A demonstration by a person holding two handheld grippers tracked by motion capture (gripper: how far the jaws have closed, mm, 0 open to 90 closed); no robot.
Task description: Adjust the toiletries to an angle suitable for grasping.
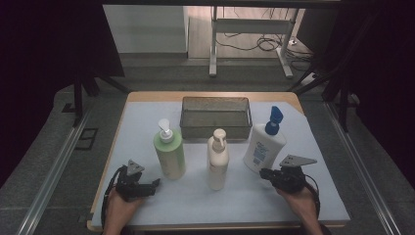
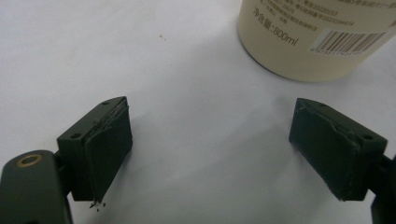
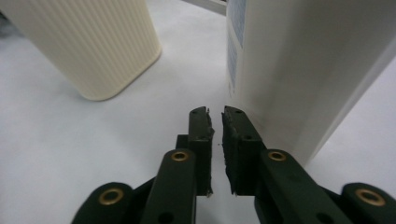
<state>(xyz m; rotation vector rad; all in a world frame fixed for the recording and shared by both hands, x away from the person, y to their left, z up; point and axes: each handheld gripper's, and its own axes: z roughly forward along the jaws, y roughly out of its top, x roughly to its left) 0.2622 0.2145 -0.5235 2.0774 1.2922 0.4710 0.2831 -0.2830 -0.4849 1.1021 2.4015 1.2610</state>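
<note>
In the high view your right gripper (image 1: 264, 173) sits at lower right, just beside the white blue-capped bottle (image 1: 264, 145), presumably lining up a grasp. In the left gripper view your left gripper (image 2: 210, 140) is spread wide and empty, the cream bottle (image 2: 313, 37) at upper right. In the right gripper view the jaws are nearly together on nothing, the white bottle towering at right.

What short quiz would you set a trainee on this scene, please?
1. True or false: the basket holds a bottle.
2. Fill in: the white bottle has a ___ cap.
3. Which gripper has its jaws wide apart? A. left gripper B. right gripper
Key: 1 false; 2 blue; 3 A.
</note>
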